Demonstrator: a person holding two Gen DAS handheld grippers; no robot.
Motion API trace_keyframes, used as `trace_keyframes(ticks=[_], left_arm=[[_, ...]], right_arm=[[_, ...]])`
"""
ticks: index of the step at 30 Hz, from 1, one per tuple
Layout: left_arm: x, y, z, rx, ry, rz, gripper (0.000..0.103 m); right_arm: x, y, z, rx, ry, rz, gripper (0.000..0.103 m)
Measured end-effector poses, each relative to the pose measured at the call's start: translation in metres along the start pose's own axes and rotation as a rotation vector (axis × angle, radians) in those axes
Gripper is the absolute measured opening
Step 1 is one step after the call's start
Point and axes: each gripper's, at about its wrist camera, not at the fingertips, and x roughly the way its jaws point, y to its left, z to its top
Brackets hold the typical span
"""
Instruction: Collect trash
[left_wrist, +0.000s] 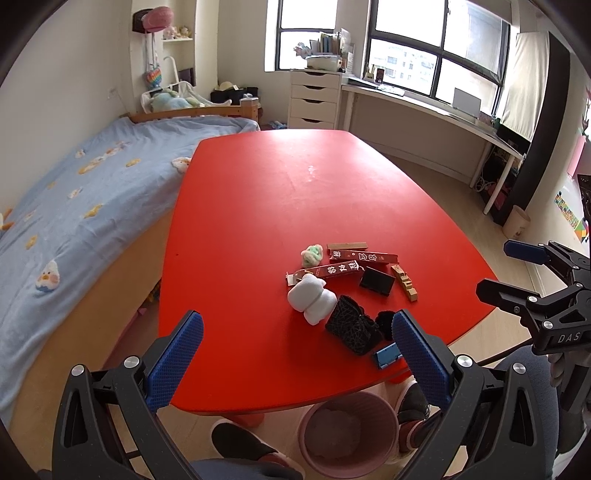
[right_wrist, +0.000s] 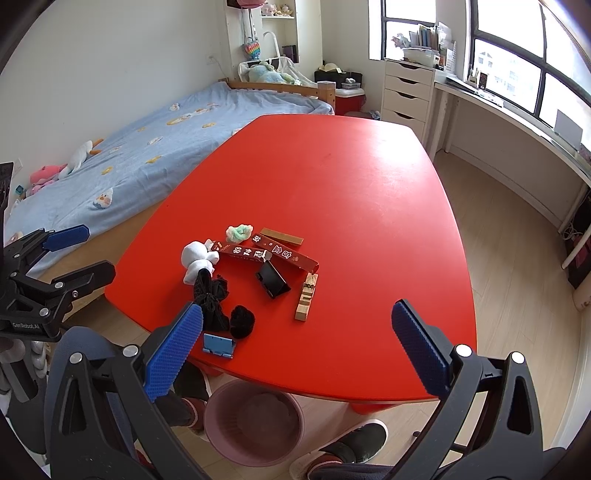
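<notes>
trash (right_wrist: 255, 273) lies clustered near the front edge of the red table (right_wrist: 351, 184), its two red paper strips (right_wrist: 273, 253) stretching roughly left to right (one partly over the other). left gripper (left_wrist: 295, 350) and right gripper (right_wrist: 295, 343) both hover spread apart, holding nothing, above the pink bin (right_wrist: 255, 424) on the floor.

Both fisheye views look forward and down from above the near edge of the red table (left_wrist: 258, 192), each framed by its own gripper's blue-padded fingers. The left wrist view sits to the left, with the right gripper (left_wrist: 495, 269) at its right edge; the right wrist view sits to the right, with the left gripper (right_wrist: 85, 254) at its left edge. Both share the tabletop clutter, the pink bin (right_wrist: 221, 410) below the near edge, the bed (left_wrist: 92, 177) on the left and the far windows.
</notes>
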Motion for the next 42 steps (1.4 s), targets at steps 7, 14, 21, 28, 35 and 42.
trace_keyframes(ticks=[7,14,21,28,35,42], left_arm=[[-0.001,0.001,-0.001,0.002,0.005,0.002,0.098],[-0.001,0.001,-0.001,0.0,0.006,0.003,0.098],[0.004,0.002,-0.001,-0.009,0.018,-0.001,0.098],[0.006,0.004,-0.001,-0.019,0.027,-0.004,0.098],[0.01,0.005,0.002,-0.035,0.041,-0.008,0.098],[0.023,0.007,0.011,-0.062,0.082,-0.025,0.098]], right_arm=[[0.001,0.001,-0.001,0.001,0.002,-0.001,0.1],[0.0,0.001,-0.001,0.001,0.004,-0.001,0.1],[0.007,0.002,-0.004,0.0,0.015,0.002,0.1],[0.01,0.0,-0.005,0.004,0.015,0.0,0.1],[0.012,-0.003,-0.004,0.013,0.021,-0.001,0.1],[0.029,-0.008,0.007,0.036,0.08,-0.009,0.1]])
